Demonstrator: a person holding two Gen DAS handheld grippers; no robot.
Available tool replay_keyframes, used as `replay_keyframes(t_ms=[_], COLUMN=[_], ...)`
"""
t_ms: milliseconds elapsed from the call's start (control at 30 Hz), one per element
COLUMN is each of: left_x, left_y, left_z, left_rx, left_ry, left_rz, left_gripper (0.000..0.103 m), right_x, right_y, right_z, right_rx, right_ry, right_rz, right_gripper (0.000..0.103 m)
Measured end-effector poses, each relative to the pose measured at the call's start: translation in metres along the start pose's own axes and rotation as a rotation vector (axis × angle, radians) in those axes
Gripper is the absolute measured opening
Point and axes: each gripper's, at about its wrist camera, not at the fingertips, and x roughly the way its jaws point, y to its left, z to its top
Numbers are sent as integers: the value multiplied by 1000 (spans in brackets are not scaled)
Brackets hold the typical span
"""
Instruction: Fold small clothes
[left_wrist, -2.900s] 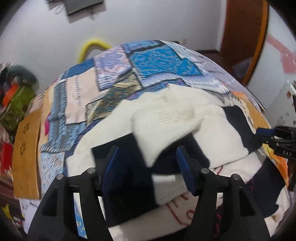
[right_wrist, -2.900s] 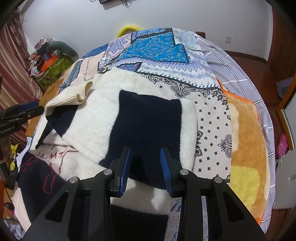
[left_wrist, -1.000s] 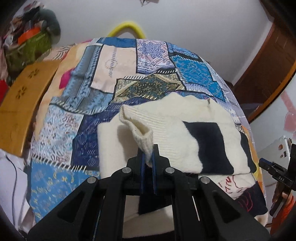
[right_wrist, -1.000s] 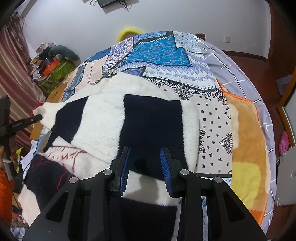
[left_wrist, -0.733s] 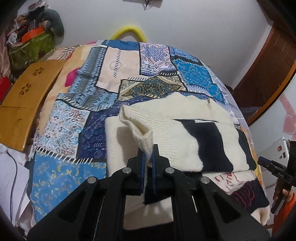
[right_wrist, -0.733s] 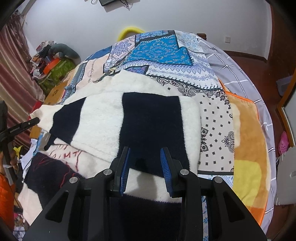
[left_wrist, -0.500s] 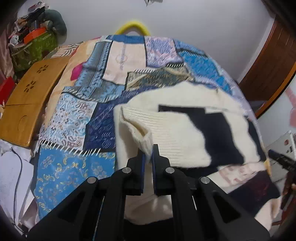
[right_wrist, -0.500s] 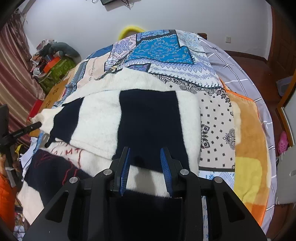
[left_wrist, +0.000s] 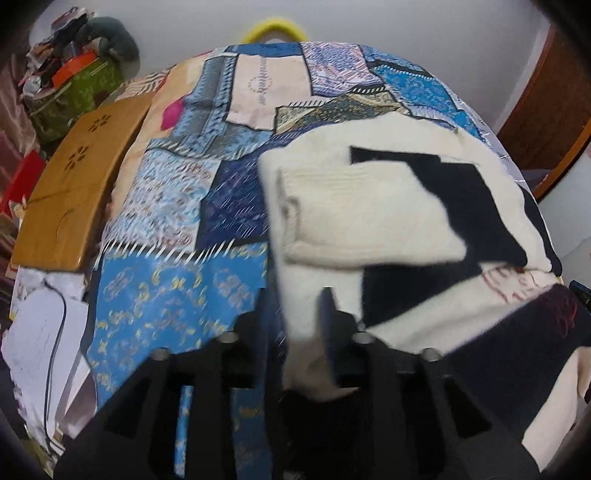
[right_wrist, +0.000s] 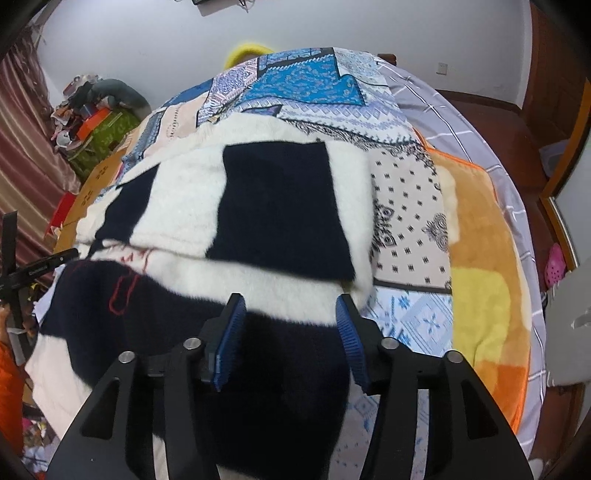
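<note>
A cream and navy block-pattern sweater (right_wrist: 258, 221) lies folded on the patchwork bedspread (right_wrist: 306, 81). In the left wrist view the sweater (left_wrist: 388, 206) has its cream ribbed sleeve laid across the body. My left gripper (left_wrist: 299, 317) is open just above the sweater's near cream edge, with nothing in it. My right gripper (right_wrist: 288, 325) is open wide over the sweater's lower navy panel, with nothing in it. The left gripper's tip (right_wrist: 48, 262) shows at the left edge of the right wrist view.
A wooden board (left_wrist: 74, 184) lies beside the bed on the left. A green box with clutter (left_wrist: 70, 85) stands at the far left. An orange and yellow blanket (right_wrist: 480, 258) covers the bed's right side. A yellow ring (left_wrist: 275, 29) sits at the bed's far end.
My left gripper has let go of the cream sleeve and opened, and the sleeve now lies flat across the sweater. My right gripper has opened wider and let the folded navy edge down.
</note>
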Motion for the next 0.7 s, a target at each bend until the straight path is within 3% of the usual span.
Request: replay_keyframes(t_ms=[100,133,300,700], left_x=[-4,-4,-2,-12], left_y=[8,10,17,7], left_z=[-12,-17,-36,-60], left_rx=[-28,-36,-93,-180], left_ry=[-2,5,97,133], left_rz=[53,68,16,-122], left_gripper=[66,68,68,69], right_x=[-2,-1,-2,-6], right_y=[-2,-3,-6,-15], right_z=[-10,-14,-31,-51], right_rx=[5,9,36,130], right_ry=[10,16,21,15], right_rz=[-4,-3,-6,66], right_gripper=[50,50,58,60])
